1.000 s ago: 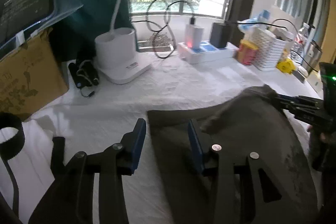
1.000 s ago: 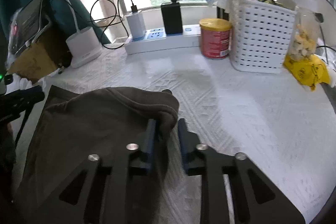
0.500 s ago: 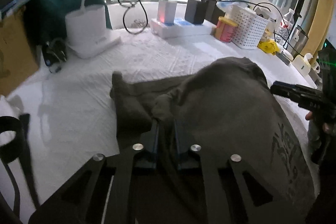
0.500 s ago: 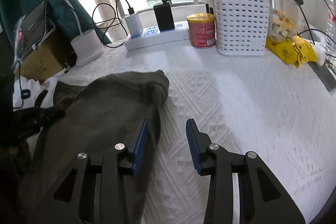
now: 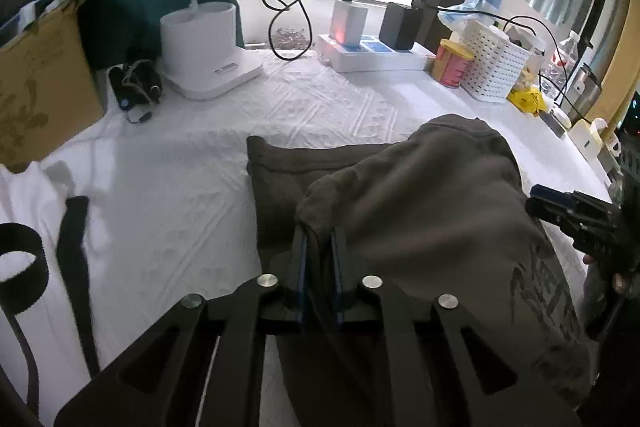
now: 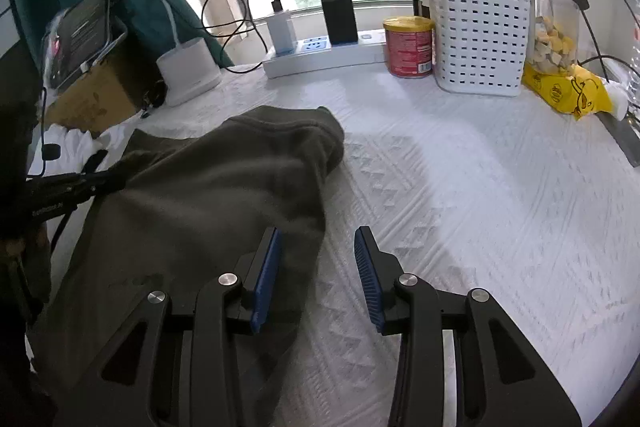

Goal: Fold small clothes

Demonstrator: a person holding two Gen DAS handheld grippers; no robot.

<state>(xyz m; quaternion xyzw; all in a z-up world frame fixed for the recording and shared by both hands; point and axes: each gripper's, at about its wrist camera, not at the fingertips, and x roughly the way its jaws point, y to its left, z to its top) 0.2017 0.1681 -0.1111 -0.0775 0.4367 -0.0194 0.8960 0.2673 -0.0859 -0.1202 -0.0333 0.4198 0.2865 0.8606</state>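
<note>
A dark olive-grey garment (image 5: 432,227) lies on the white textured cloth, with one part folded over itself; it also shows in the right wrist view (image 6: 208,195). My left gripper (image 5: 319,247) is shut on a bunched edge of the garment near its left side. My right gripper (image 6: 318,259) is open and empty, its left finger over the garment's right edge, its right finger over bare cloth. The right gripper shows at the right of the left wrist view (image 5: 576,211); the left gripper shows at the left of the right wrist view (image 6: 72,187).
At the back stand a white lamp base (image 5: 204,47), a power strip with chargers (image 5: 372,51), a red can (image 6: 410,47), a white basket (image 6: 480,43) and a yellow bag (image 6: 568,91). A cardboard box (image 5: 36,87) and black straps (image 5: 72,259) lie at the left.
My left gripper closed on the garment's edge and holds it. My right gripper let go of the garment, opened and drew back toward the near right.
</note>
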